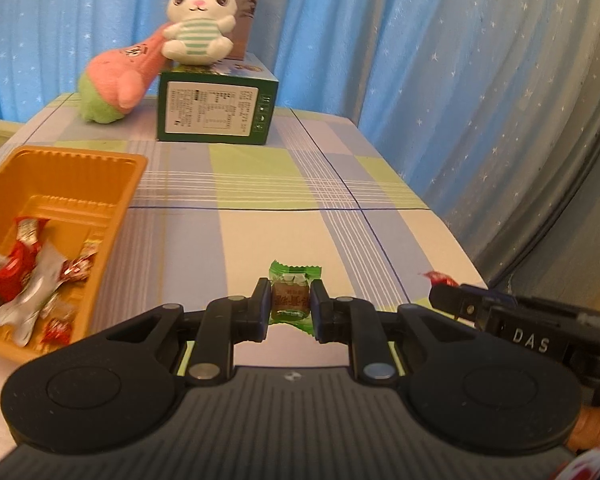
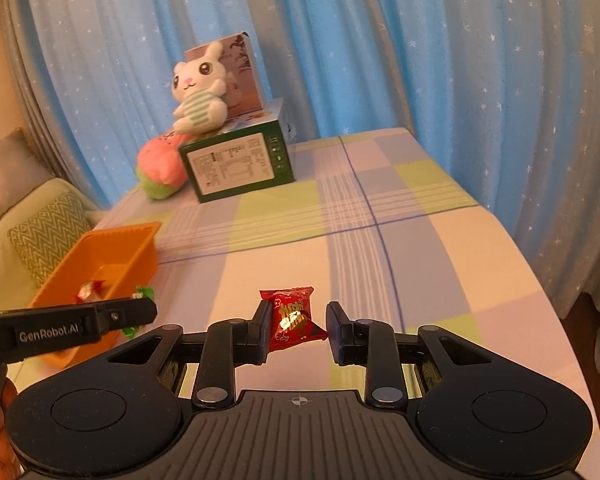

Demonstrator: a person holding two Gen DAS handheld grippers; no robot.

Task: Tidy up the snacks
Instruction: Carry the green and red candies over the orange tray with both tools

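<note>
The left gripper (image 1: 290, 307) has its jaws closed firmly on a green-wrapped candy (image 1: 293, 297), which sits squarely between the two pads and is carried above the checked tablecloth (image 1: 260, 184). The right gripper (image 2: 299, 327) carries a red-wrapped snack (image 2: 291, 319). Its jaws stand a little apart; the packet lies against the left pad, and only a corner of the wrapper reaches toward the right pad. Whether that pad really presses the packet is hard to tell.

The orange tray (image 1: 132, 168) stands at the left side of the table and already contains several red and silver snacks (image 1: 24, 276). Judging from the task, both candies should go into this tray.

The main risk is with the red snack. Its hold looks one-sided, so a quick swing toward the tray could let the packet slip out and fall on the cloth or off the near edge. The wrapper is also smooth and shiny, which makes slipping easier.

A second risk is a collision: the two grippers are just beside each other, and both must go to the same tray at the left. If they move together, the right one may hit the left one.

The light tray could also be pushed if a gripper comes down on its rim.
</note>
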